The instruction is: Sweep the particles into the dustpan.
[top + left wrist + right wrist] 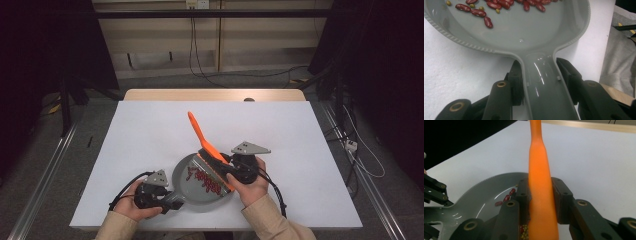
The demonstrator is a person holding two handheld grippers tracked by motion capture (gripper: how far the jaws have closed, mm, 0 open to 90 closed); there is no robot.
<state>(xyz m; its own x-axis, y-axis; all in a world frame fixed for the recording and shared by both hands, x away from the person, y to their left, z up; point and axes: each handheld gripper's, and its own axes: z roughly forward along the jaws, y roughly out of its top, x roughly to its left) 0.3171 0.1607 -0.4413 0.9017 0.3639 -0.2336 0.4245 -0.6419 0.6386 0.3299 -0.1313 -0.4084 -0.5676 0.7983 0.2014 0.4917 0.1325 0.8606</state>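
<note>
Left gripper (541, 82) clamped pan (181, 176) handle, steadying it on desk (150, 130); right gripper (541, 200) gripped brush (206, 145), bristles over beans (207, 181), likely for sweeping.

Your left hand (131, 204) sits low at the near edge, wrapped around the left gripper (172, 204), whose jaws point right and are clamped on the pan handle (544, 85). Your right hand (251, 186) holds the right gripper (220, 167) angled toward the left, jaws closed on the brush (540, 195). Both sleeves enter from below; the right wrist seems slightly bent inward.
</note>
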